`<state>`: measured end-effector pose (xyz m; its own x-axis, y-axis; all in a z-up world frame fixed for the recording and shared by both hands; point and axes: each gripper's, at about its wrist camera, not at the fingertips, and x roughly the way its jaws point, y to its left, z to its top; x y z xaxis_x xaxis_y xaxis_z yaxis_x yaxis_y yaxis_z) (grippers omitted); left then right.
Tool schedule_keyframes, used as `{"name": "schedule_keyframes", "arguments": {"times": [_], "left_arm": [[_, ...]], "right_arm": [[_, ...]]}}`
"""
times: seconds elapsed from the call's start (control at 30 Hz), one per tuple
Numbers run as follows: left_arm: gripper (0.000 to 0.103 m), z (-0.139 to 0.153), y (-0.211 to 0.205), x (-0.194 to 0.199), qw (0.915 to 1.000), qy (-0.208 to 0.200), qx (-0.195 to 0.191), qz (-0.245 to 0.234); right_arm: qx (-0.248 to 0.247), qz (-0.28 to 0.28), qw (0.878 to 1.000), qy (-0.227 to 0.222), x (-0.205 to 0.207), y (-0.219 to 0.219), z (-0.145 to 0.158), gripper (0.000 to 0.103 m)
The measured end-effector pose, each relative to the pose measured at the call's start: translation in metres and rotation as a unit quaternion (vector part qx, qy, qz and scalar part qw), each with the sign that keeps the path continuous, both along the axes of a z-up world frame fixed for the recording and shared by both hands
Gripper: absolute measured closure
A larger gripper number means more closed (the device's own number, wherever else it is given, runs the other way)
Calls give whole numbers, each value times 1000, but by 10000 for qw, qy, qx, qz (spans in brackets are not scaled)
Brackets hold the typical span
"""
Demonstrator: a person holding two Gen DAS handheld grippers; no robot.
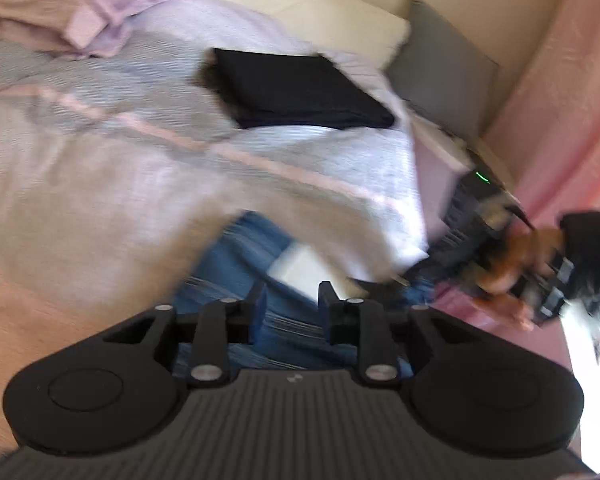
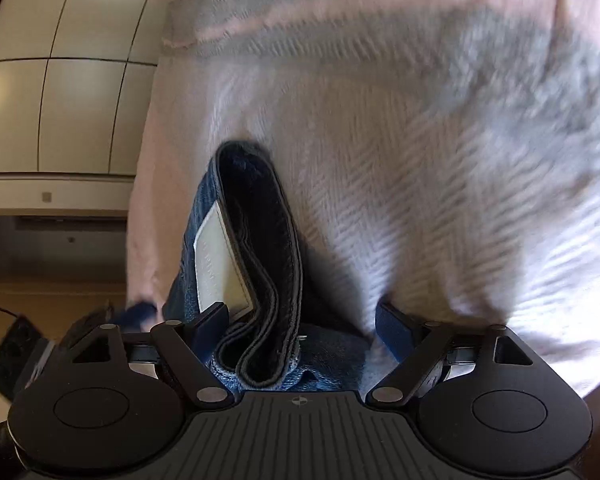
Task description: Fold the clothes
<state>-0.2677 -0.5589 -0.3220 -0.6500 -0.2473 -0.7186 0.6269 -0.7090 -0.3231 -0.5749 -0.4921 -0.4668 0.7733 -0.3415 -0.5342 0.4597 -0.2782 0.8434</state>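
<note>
Left wrist view, motion-blurred. Left gripper (image 1: 290, 300): jaws part-way closed with a narrow gap, blue denim of the jeans (image 1: 244, 256) between and beneath the fingers; the blur does not let me tell if the cloth is actually pinched. A white patch label (image 1: 300, 270) on the jeans sits just beyond the fingertips at 12 o'clock. At 3 o'clock a hand (image 1: 512, 276) holds the right gripper (image 1: 396, 278), its tip at the denim edge.

Right wrist view. Right gripper (image 2: 300, 326): jaws wide apart. The folded waistband (image 2: 268, 264) of the jeans (image 2: 188, 280) stands between the fingers, dark lining showing; it lies beside the left finger, with clear space to the right finger. White label (image 2: 218, 268) at 11 o'clock, just past the left finger.

The jeans lie at the near edge of the bed, on a pale herringbone blanket (image 2: 400, 160) with grey and pink stripes.

Further out, left view: a folded black garment (image 1: 300, 88) on the blanket at 12 o'clock; a heap of lilac and pink clothes (image 1: 80, 4) at 10 o'clock; a white pillow (image 1: 320, 12) and a grey headboard (image 1: 444, 60) at 1 o'clock; a pink curtain (image 1: 560, 100) at 2 o'clock.

Right view, 9 o'clock: pale panelled cupboard doors (image 2: 60, 80) beyond the bed edge.
</note>
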Motion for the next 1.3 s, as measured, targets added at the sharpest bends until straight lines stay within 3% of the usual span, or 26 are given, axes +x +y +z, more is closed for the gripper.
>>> {"name": "schedule_keyframes", "arguments": {"times": [0.03, 0.1, 0.17, 0.27, 0.3, 0.37, 0.4, 0.53, 0.57, 0.67, 0.73, 0.8, 0.87, 0.93, 1.0, 1.1, 1.27, 1.3], "left_arm": [[78, -4, -14, 4, 9999, -80, 57, 38], [78, -2, -26, 13, 9999, -90, 45, 77], [78, 4, -34, 22, 10000, -35, 6, 86], [77, 16, -31, 37, 9998, 157, -50, 140], [72, 17, -27, 41, 9996, 211, -51, 167], [65, 14, -24, 48, 9992, 279, 61, 281], [67, 9, -24, 48, 9991, 240, 160, 307], [67, -8, -36, 37, 9993, 123, 252, 230], [67, -13, -42, 33, 9991, 129, 341, 226], [66, -33, -48, 13, 9978, -263, 596, -101], [63, -48, -41, -3, 9958, -624, 533, -411], [62, -59, -33, -13, 9935, -872, 426, -595], [61, -62, -33, -13, 9938, -861, 434, -557], [61, -55, -33, -6, 9958, -703, 415, -419], [66, -43, -31, 7, 9979, -487, 330, -254], [66, -24, -25, 40, 9993, -278, 226, 107], [66, -19, -7, 94, 9953, -403, 383, 788], [66, -18, -2, 97, 9951, -426, 383, 803]], "right_arm": [[34, -16, 10000, -15, 2, -1, 0, 20], [38, -146, 9999, 81, 1, -2, 5, 51], [-433, -106, 9981, 422, 8, -3, 38, 63], [-1173, 270, 9875, 1023, 24, 0, 79, 70], [-1380, 468, 9817, 1223, 31, 2, 87, 70], [-1790, 861, 9666, 1618, 45, 6, 103, 71], [-1992, 1056, 9572, 1813, 52, 8, 111, 71], [-2771, 1820, 9079, 2567, 79, 16, 143, 71], [-2632, 1707, 9148, 2544, 73, 16, 136, 71], [-1621, 787, 9621, 2046, 32, 14, 90, 71], [-1311, 51, 9785, 1593, 8, 16, 78, 70], [-1281, -472, 9810, 1376, -8, 10, 76, 65], [-1342, -611, 9812, 1249, -12, -2, 76, 43], [-1338, -400, 9828, 1210, -6, -20, 71, 29], [-1219, 26, 9855, 1183, 2, -39, 58, 29], [-1075, 534, 9894, 815, 13, -58, 34, 29], [-827, 1125, 9886, 559, 39, -88, 2, 27], [-752, 1187, 9885, 552, 42, -91, 3, 34]]}}
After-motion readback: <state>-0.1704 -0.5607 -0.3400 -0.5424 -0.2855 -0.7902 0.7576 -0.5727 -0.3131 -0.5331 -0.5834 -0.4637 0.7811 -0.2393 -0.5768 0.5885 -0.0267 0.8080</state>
